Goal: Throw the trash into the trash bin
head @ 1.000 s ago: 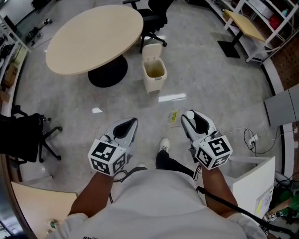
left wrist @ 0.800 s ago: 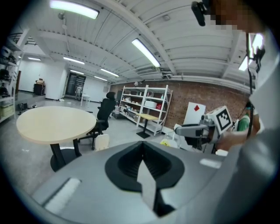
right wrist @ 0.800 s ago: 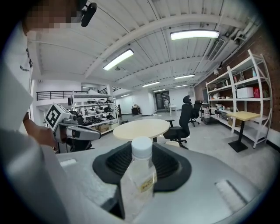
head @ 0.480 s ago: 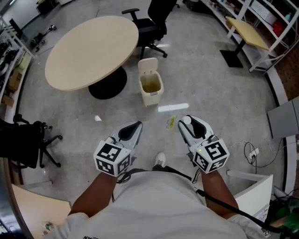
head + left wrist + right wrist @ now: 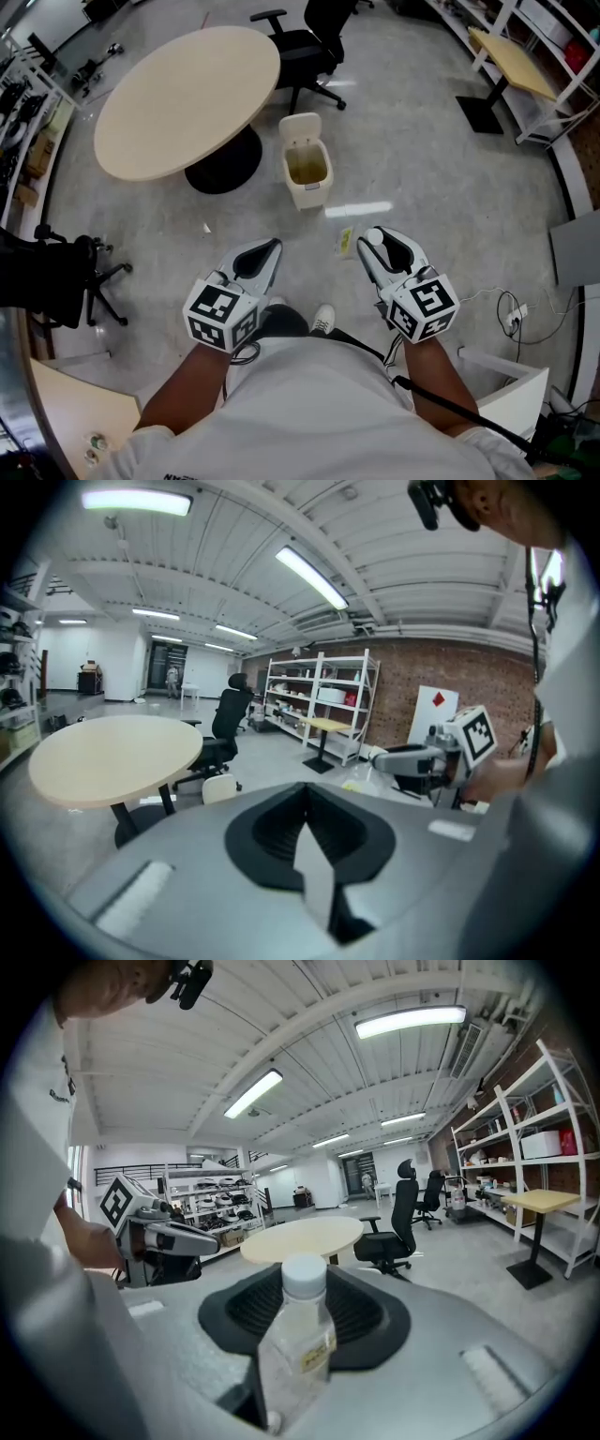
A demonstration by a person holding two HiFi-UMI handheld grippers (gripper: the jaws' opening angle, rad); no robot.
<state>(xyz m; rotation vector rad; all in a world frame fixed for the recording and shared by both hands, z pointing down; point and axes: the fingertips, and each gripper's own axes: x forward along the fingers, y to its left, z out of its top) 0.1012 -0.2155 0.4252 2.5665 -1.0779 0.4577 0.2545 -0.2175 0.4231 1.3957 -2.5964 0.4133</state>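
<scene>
Fingers of the right gripper (image 5: 381, 247) grip a small clear white-capped bottle (image 5: 298, 1335). Fingers of the left gripper (image 5: 261, 255) are closed on a thin pale scrap (image 5: 314, 866). The open trash bin (image 5: 309, 195) stands ahead on the floor.

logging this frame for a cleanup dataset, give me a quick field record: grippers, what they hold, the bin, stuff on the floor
left gripper: shut on a thin pale sheet, maybe paper
right gripper: shut on a clear plastic bottle with a white cap
trash bin: cream, lid up, on the floor beside the round table
floor litter: yellowish wrapper; small white scrap
bin vs grippers: ahead of both, apart
</scene>
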